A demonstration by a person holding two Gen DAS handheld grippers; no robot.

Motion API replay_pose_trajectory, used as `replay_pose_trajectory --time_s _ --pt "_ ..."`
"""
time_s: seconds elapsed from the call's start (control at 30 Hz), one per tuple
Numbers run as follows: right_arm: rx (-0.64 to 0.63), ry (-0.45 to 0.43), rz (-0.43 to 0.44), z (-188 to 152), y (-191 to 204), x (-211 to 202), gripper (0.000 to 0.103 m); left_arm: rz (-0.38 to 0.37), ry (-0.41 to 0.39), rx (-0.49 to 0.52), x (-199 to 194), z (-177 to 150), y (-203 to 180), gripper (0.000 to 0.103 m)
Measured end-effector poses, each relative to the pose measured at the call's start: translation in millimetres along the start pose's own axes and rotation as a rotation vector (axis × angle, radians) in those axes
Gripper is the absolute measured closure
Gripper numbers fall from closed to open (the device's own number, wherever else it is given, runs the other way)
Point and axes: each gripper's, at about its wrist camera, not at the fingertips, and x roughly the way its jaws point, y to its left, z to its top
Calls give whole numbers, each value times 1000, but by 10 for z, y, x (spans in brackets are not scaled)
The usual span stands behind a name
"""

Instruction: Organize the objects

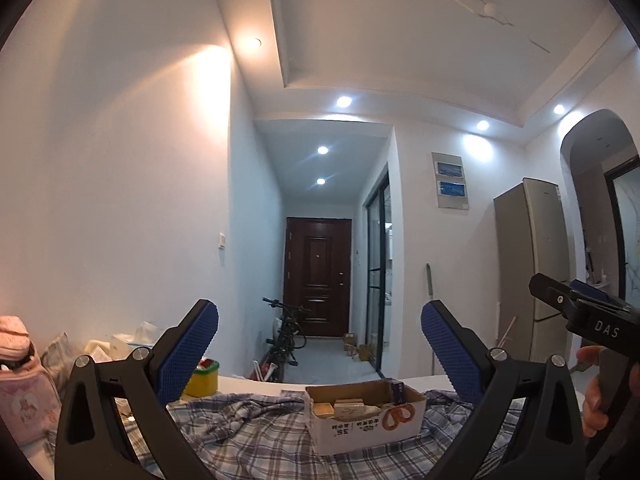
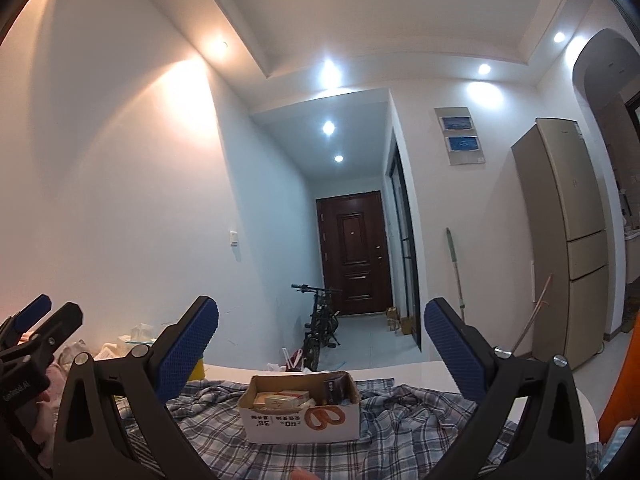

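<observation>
Both jaws spread wide and empty: left gripper point(image 1: 319, 344), right gripper point(image 2: 321, 342). Just beyond, a white cardboard box point(image 2: 301, 417) of small packets rests on rumpled plaid cloth point(image 2: 416, 428). Approach level, avoiding snagging fabric. Farther off, a brown door point(image 2: 352, 252).

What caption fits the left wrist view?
Open left gripper facing a cardboard box on a plaid cloth.

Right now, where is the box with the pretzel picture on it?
In both wrist views the cardboard box sits low in the middle on the plaid cloth, between the open fingers of each gripper, with the bicycle far behind it.
</observation>
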Motion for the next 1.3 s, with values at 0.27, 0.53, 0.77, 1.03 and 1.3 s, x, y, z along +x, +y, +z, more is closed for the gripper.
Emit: replay_pose_trajectory --time_s 0.27,0.53,0.77,1.03,1.3 --pt "-5 61 -30 -312 -92 140 0 -11 62 67 95 -388 -143 0" --pt "-34 38 -20 -535 -34 159 0 -20 142 0 270 -671 -12 0" --pt "-31 50 -27 -757 -75 224 0 26 114 60 284 -892 -77 0" --pt "-32 57 -39 -1003 -117 288 0 38 176 26 428 -1018 18 0" --pt "37 87 -56 -1130 -264 272 0 63 193 6 440 -1060 59 0"
